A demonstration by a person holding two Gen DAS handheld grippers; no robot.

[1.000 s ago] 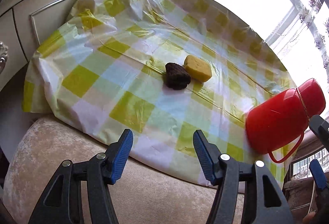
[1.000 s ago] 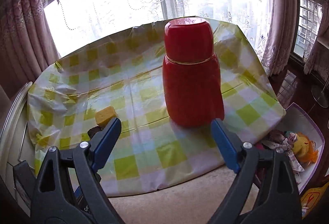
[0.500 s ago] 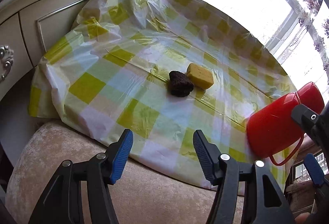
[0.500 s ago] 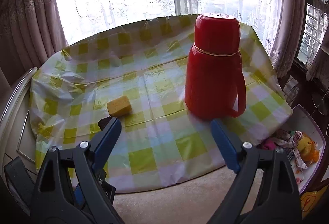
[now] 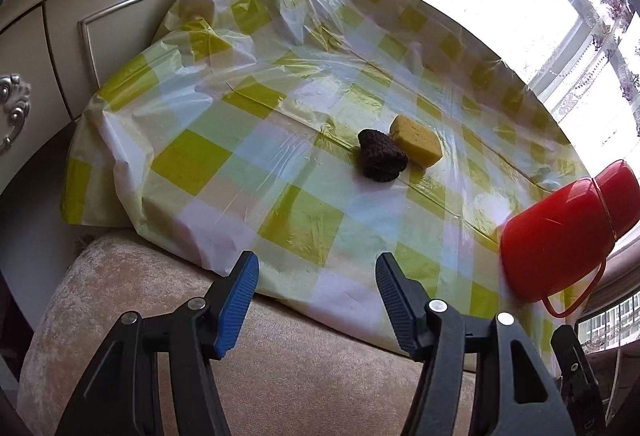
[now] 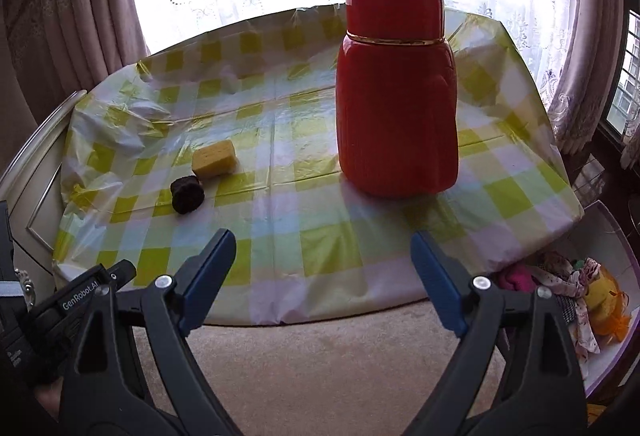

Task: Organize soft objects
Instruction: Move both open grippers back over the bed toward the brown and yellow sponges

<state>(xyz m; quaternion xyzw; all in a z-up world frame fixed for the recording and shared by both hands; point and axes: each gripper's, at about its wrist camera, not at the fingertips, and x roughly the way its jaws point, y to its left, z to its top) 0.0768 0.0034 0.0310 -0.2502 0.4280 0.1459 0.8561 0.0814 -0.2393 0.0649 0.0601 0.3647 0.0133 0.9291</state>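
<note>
Right gripper (image 6: 323, 276) dropped lower and rolled, so the red flask (image 6: 396, 108) sat higher in its view. The dark sponge (image 6: 187, 194) came clear of its left finger.

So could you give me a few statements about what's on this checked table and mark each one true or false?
1. The yellow sponge and the dark brown sponge lie right beside each other. True.
2. The red flask lies tipped on its side. False: it stands upright on the checked tablecloth.
3. The left gripper holds the brown sponge. False: it is open and holds nothing.
4. The right gripper is open, holding nothing. True.
5. A bin of soft toys sits beside the table. True.
</note>
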